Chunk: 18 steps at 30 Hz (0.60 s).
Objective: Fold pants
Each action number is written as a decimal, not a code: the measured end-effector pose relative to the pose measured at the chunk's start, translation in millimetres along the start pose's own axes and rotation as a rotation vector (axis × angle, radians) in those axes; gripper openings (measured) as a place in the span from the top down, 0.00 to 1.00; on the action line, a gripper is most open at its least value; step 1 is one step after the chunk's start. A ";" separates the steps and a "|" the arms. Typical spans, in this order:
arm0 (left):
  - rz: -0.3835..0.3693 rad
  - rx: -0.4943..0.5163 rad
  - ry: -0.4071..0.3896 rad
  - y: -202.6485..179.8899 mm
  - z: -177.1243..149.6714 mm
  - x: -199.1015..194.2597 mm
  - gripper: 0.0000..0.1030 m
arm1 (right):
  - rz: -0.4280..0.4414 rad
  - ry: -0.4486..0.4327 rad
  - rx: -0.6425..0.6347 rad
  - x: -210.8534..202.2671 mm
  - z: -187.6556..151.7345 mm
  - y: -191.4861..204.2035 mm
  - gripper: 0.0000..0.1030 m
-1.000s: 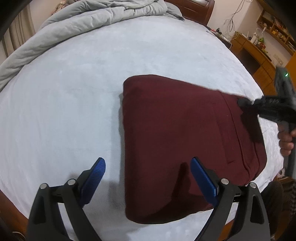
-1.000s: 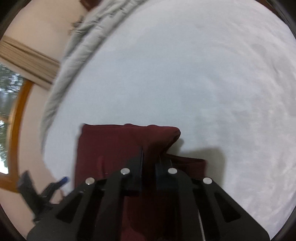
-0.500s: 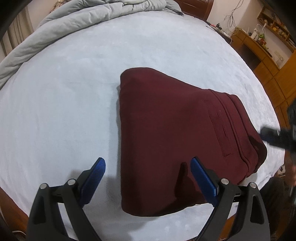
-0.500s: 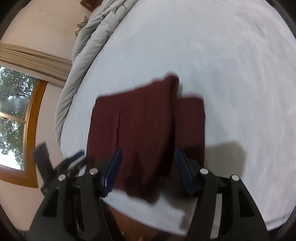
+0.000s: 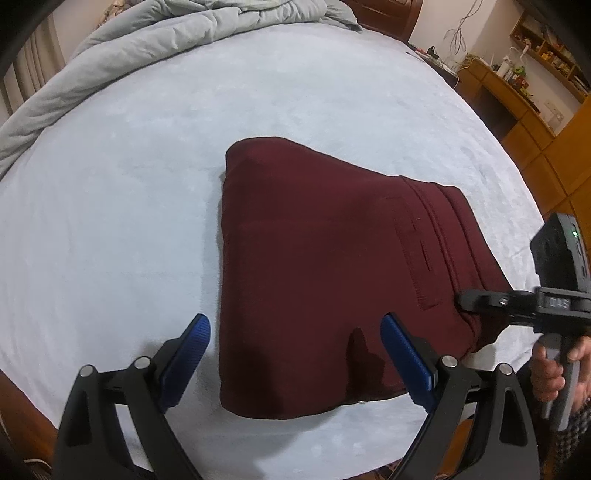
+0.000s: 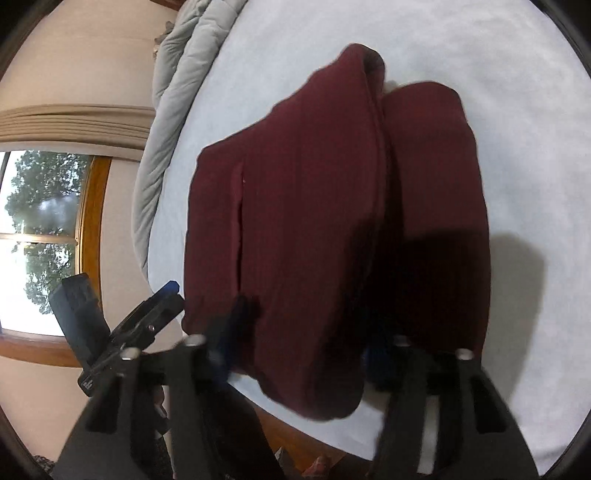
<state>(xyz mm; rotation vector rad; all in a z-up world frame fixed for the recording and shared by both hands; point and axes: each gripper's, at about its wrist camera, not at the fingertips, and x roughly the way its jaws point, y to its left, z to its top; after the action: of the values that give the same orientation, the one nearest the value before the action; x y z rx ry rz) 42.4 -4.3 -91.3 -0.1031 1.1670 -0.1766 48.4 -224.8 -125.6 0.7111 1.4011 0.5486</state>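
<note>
Dark red pants (image 5: 325,266) lie folded in a thick stack on the pale blue bed sheet (image 5: 129,206), waistband and pocket seam toward the right. In the right wrist view the pants (image 6: 332,206) show as two folded layers side by side. My left gripper (image 5: 295,354) is open and empty, hovering over the near edge of the stack. My right gripper (image 6: 303,339) is open and empty, its fingers straddling the near end of the pants. It also shows in the left wrist view (image 5: 480,301) at the waistband's right edge.
A crumpled grey duvet (image 5: 166,33) lies along the far side of the bed. A wooden desk and cabinets (image 5: 524,103) stand at the right. The bed's near wooden edge (image 6: 314,439) is just below the pants. A window (image 6: 40,236) is at the left.
My right gripper let go of the pants' folded edge, opened, and drew back toward the near end of the stack. The top layer now lies flat. My left gripper stayed open.
</note>
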 end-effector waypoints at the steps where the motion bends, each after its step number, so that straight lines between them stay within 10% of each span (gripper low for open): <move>1: 0.001 0.001 -0.002 -0.9 0.0 -0.9 0.09 | 0.023 0.000 0.003 -2.3 0.5 -0.5 0.68; 13: -0.007 0.044 -0.030 -12.9 4.1 -9.3 0.08 | -0.066 -0.140 -0.096 -71.3 -4.6 15.9 0.77; 18: -0.023 0.044 -0.031 -16.3 5.4 -6.9 0.08 | -0.148 -0.067 -0.058 -40.4 -8.3 -12.2 0.76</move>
<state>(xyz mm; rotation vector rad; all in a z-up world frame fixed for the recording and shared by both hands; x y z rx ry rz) 43.4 -19.0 -80.2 -0.0800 1.1310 -0.2205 35.1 -261.2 -107.1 0.5696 1.3571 0.4435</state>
